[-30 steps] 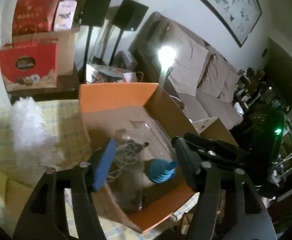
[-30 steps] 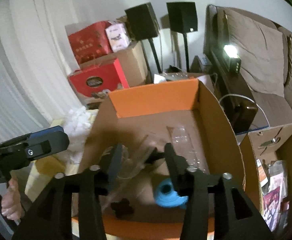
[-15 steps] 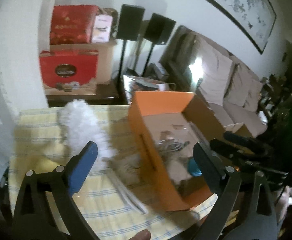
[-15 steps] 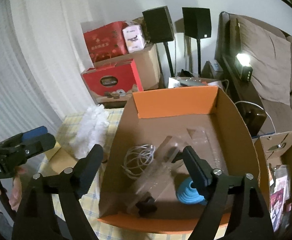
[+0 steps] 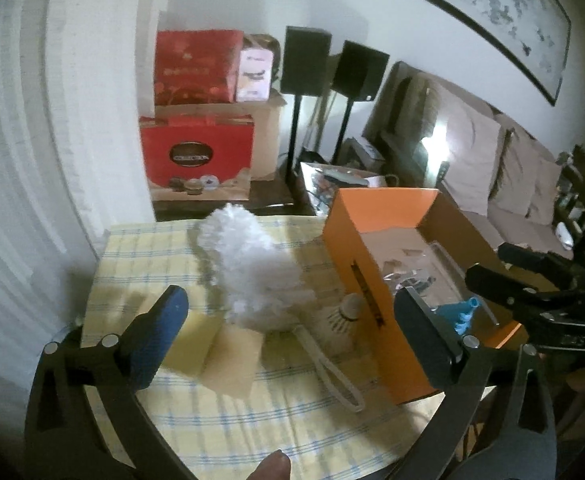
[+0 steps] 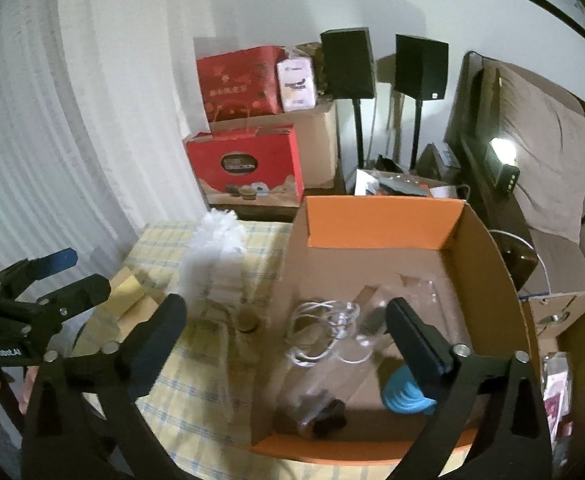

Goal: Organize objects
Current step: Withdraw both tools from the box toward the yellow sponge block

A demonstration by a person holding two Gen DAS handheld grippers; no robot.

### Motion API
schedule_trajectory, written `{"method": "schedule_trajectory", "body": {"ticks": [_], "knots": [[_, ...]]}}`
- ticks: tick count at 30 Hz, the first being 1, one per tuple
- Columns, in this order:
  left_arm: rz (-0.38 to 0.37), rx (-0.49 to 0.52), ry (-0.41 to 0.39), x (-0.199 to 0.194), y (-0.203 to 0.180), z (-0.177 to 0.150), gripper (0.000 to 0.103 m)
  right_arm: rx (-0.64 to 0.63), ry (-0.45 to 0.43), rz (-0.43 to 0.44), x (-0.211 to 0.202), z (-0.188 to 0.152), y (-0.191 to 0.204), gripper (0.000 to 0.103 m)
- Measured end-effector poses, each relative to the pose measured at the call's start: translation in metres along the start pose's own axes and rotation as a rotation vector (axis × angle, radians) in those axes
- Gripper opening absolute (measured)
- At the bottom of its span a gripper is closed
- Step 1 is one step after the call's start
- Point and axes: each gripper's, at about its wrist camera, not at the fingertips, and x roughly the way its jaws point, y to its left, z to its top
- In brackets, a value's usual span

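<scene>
Across the lower half of both wrist views my tools have backed up and away from the box (image 6: 376, 220): a second ago the right hand-held gripper (image 6: 288, 320) was down inside it with its jaws near together, and the left hand-held gripper (image 5: 288, 312) hung over its open top. Now both jaws are spread wide and carry nothing. At centre right of the right view the box holds a white cable (image 6: 324, 328), a clear bottle (image 6: 332, 376) and a blue funnel (image 6: 404, 396), so I judge the latest drop is done.

My left view has swung from the box to the desk (image 5: 140, 256), which puts the leftovers at frame centre: a white duster (image 5: 248, 272) lying across the checked cloth, a shuttlecock (image 5: 342, 320) just beside the box's orange wall, and yellow sponges (image 5: 196, 344) at lower left, near the blue pad. These three are not yet boxed. I'd guess the duster or shuttlecock comes next, since the left jaws already frame them; the duster's fluff gives little firm to pinch, so its handle looks the safer target
</scene>
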Motion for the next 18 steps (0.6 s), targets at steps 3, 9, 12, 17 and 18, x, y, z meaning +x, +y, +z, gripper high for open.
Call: {"method": "schedule_trajectory", "body": {"ticks": [3, 9, 12, 17, 18], "knots": [[0.014, -0.008, -0.006, -0.005, 0.011, -0.001, 0.103, -0.009, 0.006, 0.011, 0.003, 0.001, 0.010, 0.102], [0.048, -0.019, 0.004, -0.013, 0.033, -0.007, 0.103, -0.034, 0.021, 0.065, 0.009, -0.001, 0.034, 0.102], [0.064, -0.033, 0.006, -0.015, 0.047, -0.012, 0.103, -0.055, 0.028, 0.095, 0.015, -0.005, 0.049, 0.102], [0.089, -0.073, 0.019, -0.012, 0.070, -0.021, 0.103, -0.112, 0.056, 0.121, 0.033, -0.014, 0.075, 0.102], [0.095, -0.079, 0.022, -0.012, 0.075, -0.023, 0.103, -0.120, 0.062, 0.123, 0.037, -0.016, 0.079, 0.102]]}}
